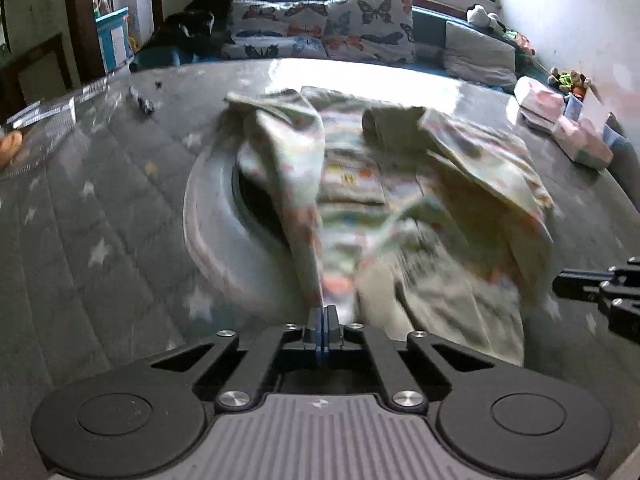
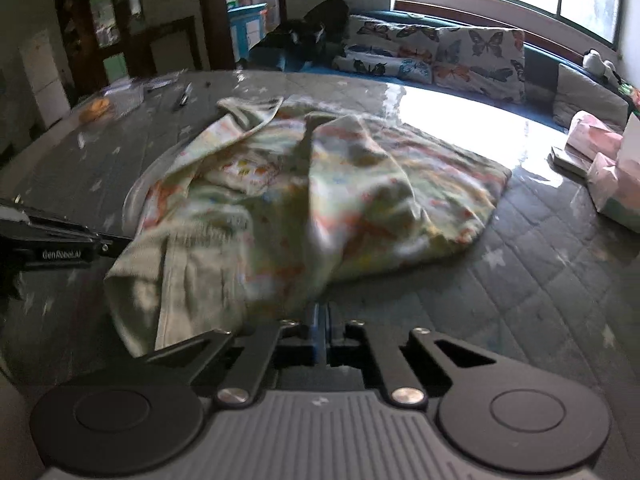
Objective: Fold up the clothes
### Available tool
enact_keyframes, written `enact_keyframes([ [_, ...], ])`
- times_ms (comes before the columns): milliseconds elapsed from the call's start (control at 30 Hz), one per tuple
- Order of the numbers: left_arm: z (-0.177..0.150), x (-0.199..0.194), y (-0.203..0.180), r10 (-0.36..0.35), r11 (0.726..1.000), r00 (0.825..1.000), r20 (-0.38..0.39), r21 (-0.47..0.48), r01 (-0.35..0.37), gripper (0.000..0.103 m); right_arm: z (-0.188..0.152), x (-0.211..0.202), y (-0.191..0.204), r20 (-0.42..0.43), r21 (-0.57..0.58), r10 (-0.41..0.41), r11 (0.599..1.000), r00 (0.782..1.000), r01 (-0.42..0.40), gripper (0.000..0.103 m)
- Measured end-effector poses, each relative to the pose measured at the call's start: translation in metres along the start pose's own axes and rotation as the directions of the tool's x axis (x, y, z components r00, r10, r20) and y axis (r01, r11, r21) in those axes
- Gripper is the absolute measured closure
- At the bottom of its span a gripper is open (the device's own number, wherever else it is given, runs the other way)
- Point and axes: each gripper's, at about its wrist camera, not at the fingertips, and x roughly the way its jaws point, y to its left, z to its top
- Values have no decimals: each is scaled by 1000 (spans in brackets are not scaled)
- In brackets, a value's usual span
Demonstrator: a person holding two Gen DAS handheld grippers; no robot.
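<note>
A pale, cream-green garment with a colourful print lies crumpled on a grey quilted mat with white stars. My left gripper is shut at the garment's near edge, and a taut ridge of cloth runs up from its tips. In the right wrist view the same garment spreads ahead, and my right gripper is shut with a fold of the cloth drawn into its tips. Each gripper shows in the other's view: the right one at the right edge, the left one at the left edge.
A round raised ring shows in the mat under the garment's left side. Butterfly pillows and a dark heap of clothes lie at the back. Pink packages sit on the right; pens and a clear box on the left.
</note>
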Motion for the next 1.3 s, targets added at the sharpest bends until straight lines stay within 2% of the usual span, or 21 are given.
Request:
enact_keyframes([
  [133,-8,-7,7,-12,1000,1000,-6,-23,12,103,-9,-15,-1,-7,-44,-32,999,999,31,100],
  [267,9,-11,15,11,998,1000,23,-70,-9,96,10,-18,0,44,-54,-58,997,997,60,91],
  [300,15,-12,15,22,997,999,40,-69,-19,88,16,-15,2,50,-59,-57,996,997,60,89],
  [333,21,-13,14,38,997,997,61,-66,-34,77,21,-12,4,56,-64,-55,996,997,59,80],
  [367,27,-13,13,49,997,996,77,-67,-44,70,27,-9,6,62,-69,-54,996,997,59,68],
  [400,33,-12,13,59,996,994,92,-70,-53,60,31,-5,8,64,-74,-57,995,996,61,65],
  [433,39,-11,13,62,996,993,102,-70,-55,55,35,-1,11,66,-80,-59,995,996,64,64],
  [533,61,2,9,79,996,990,119,-55,-73,52,44,20,20,56,-82,-62,994,997,66,62],
  [600,70,18,5,113,993,988,109,-38,-110,52,46,33,22,42,-62,-59,996,997,62,62],
  [667,75,35,3,137,991,987,88,-17,-136,56,45,44,21,28,-45,-72,996,997,73,67],
  [700,74,41,4,144,990,987,78,-13,-143,74,44,46,18,24,-34,-71,997,997,72,72],
  [733,73,45,6,148,989,987,67,-13,-147,94,43,49,16,19,-24,-70,997,997,71,84],
  [833,68,49,11,151,988,987,62,-12,-151,99,37,47,4,16,4,-68,998,998,68,96],
  [933,55,33,17,127,992,989,69,-31,-126,100,30,33,-3,33,2,-72,997,997,71,99],
  [1067,32,7,25,90,995,994,70,-54,-86,101,18,9,-10,41,-14,-64,998,997,65,99],
  [1200,-2,-17,30,41,997,998,47,-65,-38,101,-5,-11,-14,-2,-41,-45,998,999,45,98],
  [1300,-20,-25,29,19,998,1000,22,-67,-17,101,-14,-25,-17,-16,-56,-63,996,998,62,90],
])
